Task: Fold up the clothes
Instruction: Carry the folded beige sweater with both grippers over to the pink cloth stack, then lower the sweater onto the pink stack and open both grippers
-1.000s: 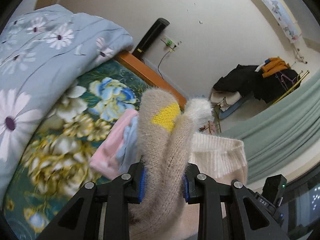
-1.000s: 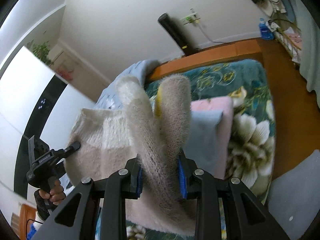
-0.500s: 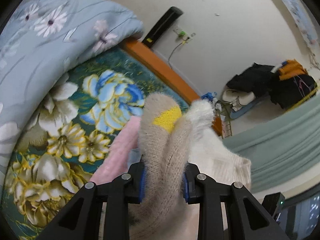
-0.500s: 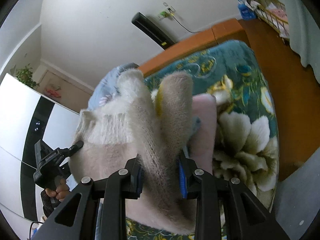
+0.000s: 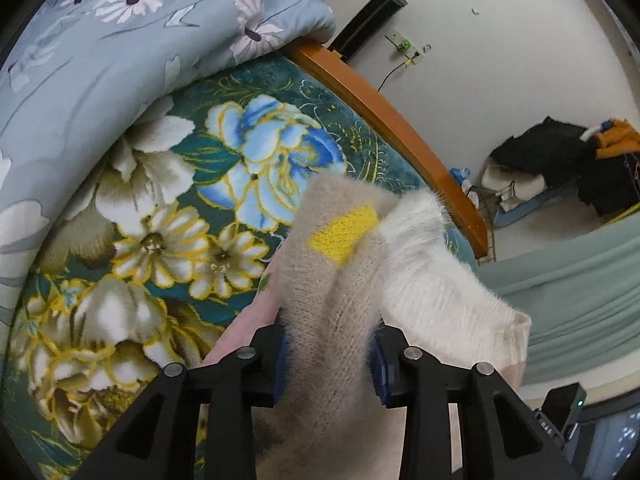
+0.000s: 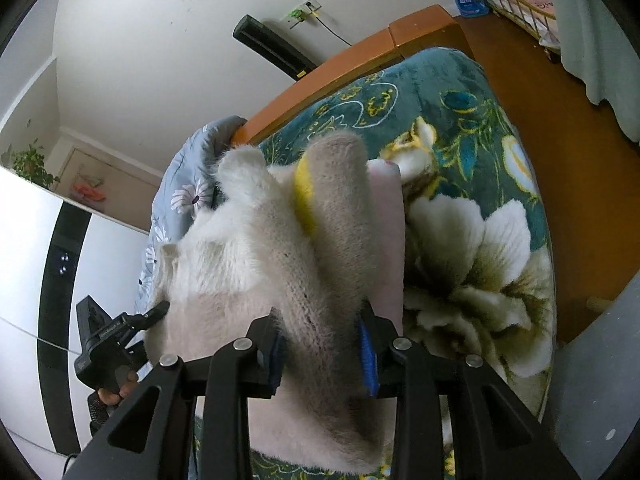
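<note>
Sweater (image 5: 332,296), fuzzy beige and cream knit with a yellow patch, is held up off the bed between both claws. Left claw (image 5: 330,354) is clamped on a bunched fold of the beige part; blue pads press the knit on either side, and the fold rises above the fingers with the yellow patch facing the camera. Right claw (image 6: 322,350) is likewise pinched on a thick fold of the same sweater, cream part to its left, beige part to its right. In the right wrist view the left claw (image 6: 158,312) shows at the far edge of the cream panel, gripping it, with a hand (image 6: 114,390) on its handle below. Beneath the sweater lies a pink garment (image 6: 386,236), flat on the teal floral blanket (image 5: 160,208) that covers the bed. A grey-blue daisy-print quilt (image 5: 100,48) is heaped at the head end, against the wooden bed frame (image 5: 394,128). A dark pile of clothes (image 5: 560,160) sits well apart by the wall.
</note>
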`<action>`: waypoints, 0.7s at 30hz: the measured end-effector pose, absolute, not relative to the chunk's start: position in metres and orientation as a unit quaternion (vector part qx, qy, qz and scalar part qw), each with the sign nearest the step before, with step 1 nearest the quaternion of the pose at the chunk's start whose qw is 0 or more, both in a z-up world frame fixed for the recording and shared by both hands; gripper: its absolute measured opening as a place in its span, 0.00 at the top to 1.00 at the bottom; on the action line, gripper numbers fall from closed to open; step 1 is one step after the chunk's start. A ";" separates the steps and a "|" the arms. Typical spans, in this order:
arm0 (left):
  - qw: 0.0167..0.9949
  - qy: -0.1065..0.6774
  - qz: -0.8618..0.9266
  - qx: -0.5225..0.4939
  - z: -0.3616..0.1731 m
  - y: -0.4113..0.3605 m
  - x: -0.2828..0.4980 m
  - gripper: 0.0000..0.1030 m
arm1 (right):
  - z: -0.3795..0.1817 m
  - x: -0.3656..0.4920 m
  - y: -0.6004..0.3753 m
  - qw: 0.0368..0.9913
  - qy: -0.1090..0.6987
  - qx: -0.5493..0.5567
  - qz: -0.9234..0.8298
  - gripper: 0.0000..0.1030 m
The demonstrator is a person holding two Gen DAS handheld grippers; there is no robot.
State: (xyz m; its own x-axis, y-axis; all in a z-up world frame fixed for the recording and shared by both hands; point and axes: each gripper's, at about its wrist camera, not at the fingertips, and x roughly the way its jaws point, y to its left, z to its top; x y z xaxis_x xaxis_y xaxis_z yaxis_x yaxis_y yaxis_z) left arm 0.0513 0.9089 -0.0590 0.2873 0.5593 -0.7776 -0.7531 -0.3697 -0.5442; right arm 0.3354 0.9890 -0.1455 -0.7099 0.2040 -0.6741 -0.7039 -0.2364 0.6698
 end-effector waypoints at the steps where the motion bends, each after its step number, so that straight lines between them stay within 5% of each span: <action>1: 0.555 0.093 0.594 -0.574 -0.055 0.909 0.053 0.62 | -0.144 0.335 0.989 0.302 0.538 -0.235 0.751 0.64; 12: 0.618 0.170 0.636 -0.431 0.017 0.897 0.099 0.60 | -0.066 0.326 0.976 0.353 0.386 -0.245 0.816 0.61; 21: 0.596 0.185 0.631 -0.462 -0.034 0.916 0.107 0.60 | -0.108 0.306 0.995 0.332 0.405 -0.288 0.802 0.61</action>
